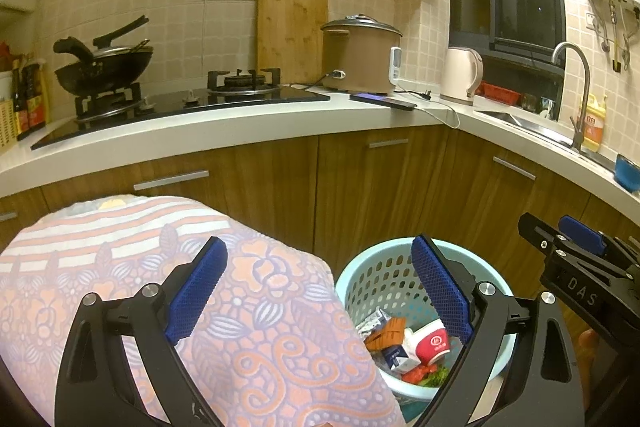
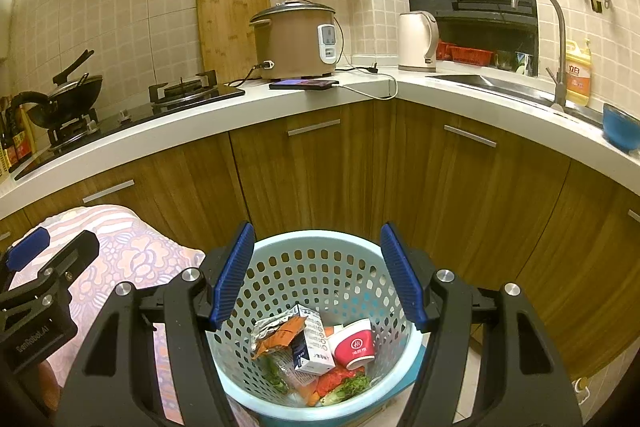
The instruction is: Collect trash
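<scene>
A light blue perforated trash basket (image 2: pixel 320 247) stands on the floor before the wooden cabinets. It holds a red and white paper cup (image 2: pixel 354 345), a small carton (image 2: pixel 312 343), a crumpled foil wrapper (image 2: pixel 276 331) and vegetable scraps (image 2: pixel 340 383). My right gripper (image 2: pixel 318 277) is open and empty, directly above the basket. My left gripper (image 1: pixel 320 293) is open and empty, over the edge between the patterned cloth and the basket (image 1: pixel 372 275). The cup (image 1: pixel 432 343) also shows in the left wrist view.
A pink and purple patterned cloth (image 1: pixel 120 267) covers a surface left of the basket. The counter (image 2: pixel 280 107) carries a gas hob with a wok (image 1: pixel 104 67), a rice cooker (image 2: pixel 294 39), a phone (image 2: pixel 304 84), a kettle (image 2: pixel 416 41), a sink with faucet (image 2: pixel 556 27) and a blue bowl (image 2: pixel 620 127).
</scene>
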A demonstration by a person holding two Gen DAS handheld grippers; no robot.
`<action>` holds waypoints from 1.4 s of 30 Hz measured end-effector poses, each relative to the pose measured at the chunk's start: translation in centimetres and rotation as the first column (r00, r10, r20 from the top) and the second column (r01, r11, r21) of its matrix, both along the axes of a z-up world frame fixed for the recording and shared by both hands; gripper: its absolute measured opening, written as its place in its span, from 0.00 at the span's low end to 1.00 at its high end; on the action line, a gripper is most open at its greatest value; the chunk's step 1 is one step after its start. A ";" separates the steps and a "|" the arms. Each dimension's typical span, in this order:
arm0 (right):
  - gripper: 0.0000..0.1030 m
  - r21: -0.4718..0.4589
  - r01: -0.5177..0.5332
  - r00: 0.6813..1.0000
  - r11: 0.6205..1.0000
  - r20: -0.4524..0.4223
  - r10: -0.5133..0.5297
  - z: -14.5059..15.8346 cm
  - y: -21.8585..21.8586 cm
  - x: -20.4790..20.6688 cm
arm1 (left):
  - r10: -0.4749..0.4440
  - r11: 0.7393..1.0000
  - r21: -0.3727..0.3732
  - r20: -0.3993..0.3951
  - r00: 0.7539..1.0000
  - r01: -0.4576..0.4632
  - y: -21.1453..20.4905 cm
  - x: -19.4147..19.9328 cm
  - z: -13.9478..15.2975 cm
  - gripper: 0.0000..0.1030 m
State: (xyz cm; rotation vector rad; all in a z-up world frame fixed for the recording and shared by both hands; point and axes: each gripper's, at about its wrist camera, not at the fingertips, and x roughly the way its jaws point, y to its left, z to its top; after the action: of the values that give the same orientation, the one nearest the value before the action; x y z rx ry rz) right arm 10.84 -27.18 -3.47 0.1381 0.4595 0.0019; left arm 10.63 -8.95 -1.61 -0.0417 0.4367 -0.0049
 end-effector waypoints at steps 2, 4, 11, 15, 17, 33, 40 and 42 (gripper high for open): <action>0.60 -0.002 0.001 1.000 1.000 0.000 -0.001 0.0 0.0 0.0 | -0.001 1.000 0.001 0.000 1.000 0.001 0.0 0.0 0.0 0.88; 0.60 -0.001 0.002 1.000 1.000 -0.001 -0.002 0.0 0.0 0.0 | 0.000 1.000 0.002 -0.001 1.000 0.000 -0.1 0.0 0.0 0.88; 0.60 -0.003 0.002 1.000 1.000 -0.002 -0.002 -0.1 0.2 -0.1 | 0.000 1.000 0.010 0.009 1.000 0.000 -0.2 -0.1 0.0 0.90; 0.60 -0.001 0.002 1.000 1.000 -0.002 -0.002 -0.1 0.2 0.0 | -0.006 1.000 0.017 0.015 1.000 0.006 -0.3 -0.2 -0.1 0.91; 0.60 0.000 0.002 1.000 1.000 -0.001 -0.002 -0.2 0.2 0.0 | -0.007 1.000 0.017 0.013 1.000 0.007 -0.3 -0.2 -0.2 0.91; 0.60 0.016 -0.008 1.000 1.000 -0.009 0.008 -0.1 0.6 -0.1 | -0.014 1.000 0.012 0.006 1.000 0.014 -0.2 -0.1 -0.2 0.91; 0.60 0.008 -0.005 1.000 1.000 -0.010 0.005 -0.2 1.0 -0.2 | -0.016 1.000 0.010 0.003 1.000 0.016 -0.1 0.0 -0.3 0.91; 0.60 0.010 -0.007 1.000 1.000 -0.012 0.007 -0.2 0.9 -0.2 | -0.015 1.000 0.011 0.004 1.000 0.015 -0.1 0.0 -0.3 0.91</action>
State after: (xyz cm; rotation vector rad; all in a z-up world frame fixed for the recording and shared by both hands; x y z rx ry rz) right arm 10.68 -26.27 -3.68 0.1462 0.4716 0.0104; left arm 10.61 -9.07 -1.87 -0.0277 0.4324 -0.0178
